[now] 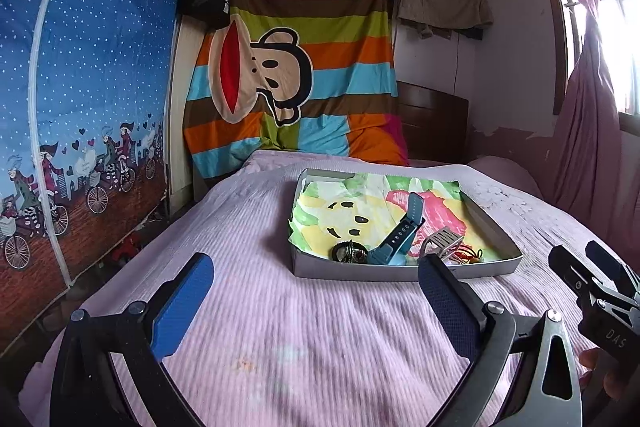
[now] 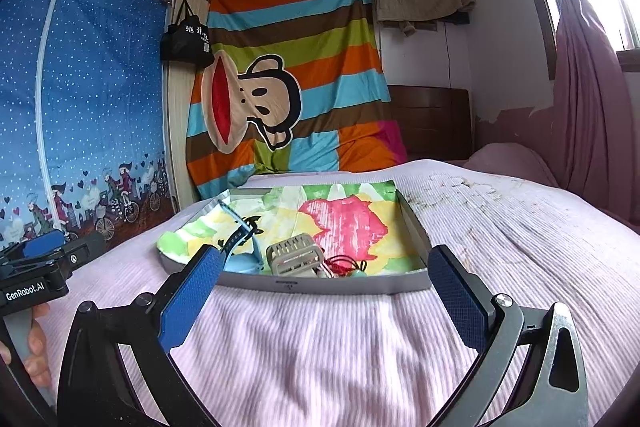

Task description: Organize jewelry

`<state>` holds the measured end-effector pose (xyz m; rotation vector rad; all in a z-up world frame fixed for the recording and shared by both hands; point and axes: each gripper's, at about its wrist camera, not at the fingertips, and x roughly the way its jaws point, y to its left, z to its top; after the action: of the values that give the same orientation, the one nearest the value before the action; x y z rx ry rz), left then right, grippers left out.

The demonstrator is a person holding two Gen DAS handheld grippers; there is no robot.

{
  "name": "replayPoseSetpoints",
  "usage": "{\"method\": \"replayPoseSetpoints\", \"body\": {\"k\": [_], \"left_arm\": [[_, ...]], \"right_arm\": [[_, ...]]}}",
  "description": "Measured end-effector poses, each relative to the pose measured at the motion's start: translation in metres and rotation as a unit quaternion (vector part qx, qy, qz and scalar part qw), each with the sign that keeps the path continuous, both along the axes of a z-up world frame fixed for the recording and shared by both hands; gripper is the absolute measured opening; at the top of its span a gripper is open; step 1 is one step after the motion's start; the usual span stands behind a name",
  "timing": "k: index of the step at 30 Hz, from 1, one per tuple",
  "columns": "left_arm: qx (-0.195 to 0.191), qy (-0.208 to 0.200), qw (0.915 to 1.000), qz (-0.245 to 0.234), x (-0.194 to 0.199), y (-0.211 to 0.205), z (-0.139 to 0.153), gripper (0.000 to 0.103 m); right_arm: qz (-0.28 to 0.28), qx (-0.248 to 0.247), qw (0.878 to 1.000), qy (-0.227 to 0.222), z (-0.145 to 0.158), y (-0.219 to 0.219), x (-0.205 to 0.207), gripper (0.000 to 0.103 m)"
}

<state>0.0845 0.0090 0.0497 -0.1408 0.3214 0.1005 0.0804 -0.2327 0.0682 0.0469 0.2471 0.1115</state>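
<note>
Fingers [image 1: 182,303] of the left gripper [image 1: 316,291] stand spread wide with nothing between the blue pads, hovering over the pink bedspread [image 1: 280,327] short of the tray [image 1: 360,273]. In this left wrist view the tray is the landmark: a shallow grey box lined with a painted cloth [image 1: 360,203], and the jewelry sits crowded along its near wall. At the tray's near-left lies a dark ring-shaped bracelet [image 1: 350,251]; just right of it a blue watch [image 1: 400,231] runs its strap up toward the tray's middle; right again is a pale grey hair clip [image 1: 442,241], and at the near-right a tangle of red cord [image 1: 466,253]. The right gripper [image 1: 600,279] shows right of the tray, a little nearer than its near-right corner, over the bedspread.

From the right wrist view, that gripper's fingers [image 2: 188,295] are likewise released and empty, its jaws framing the tray's near wall [image 2: 320,285] without touching it. The watch [image 2: 240,247], hair clip [image 2: 296,255] and red cord [image 2: 340,263] lie just behind that wall; the bracelet is hidden from here. The left gripper [image 2: 44,251] hangs left of the tray.

I judge this an approach before a pick: nothing is gripped and the pieces lie heaped together. The next move calls for clearing the near wall, coming down on one item alone, probably the clip or watch, and closing without snagging the cord
</note>
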Motion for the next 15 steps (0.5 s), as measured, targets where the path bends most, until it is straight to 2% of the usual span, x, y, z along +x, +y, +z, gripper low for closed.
{"method": "replayPoseSetpoints", "body": {"k": [8,15], "left_arm": [[0.015,-0.012,0.9998,-0.008,-0.031,-0.005,-0.004,0.103],[0.030,-0.018,0.9993,-0.015,-0.046,-0.009,-0.012,0.103]], "right_arm": [[-0.004,-0.010,1.000,0.010,-0.009,-0.002,-0.034,0.102],[-0.005,-0.019,1.000,0.014,-0.010,-0.007,-0.046,0.102]]}}
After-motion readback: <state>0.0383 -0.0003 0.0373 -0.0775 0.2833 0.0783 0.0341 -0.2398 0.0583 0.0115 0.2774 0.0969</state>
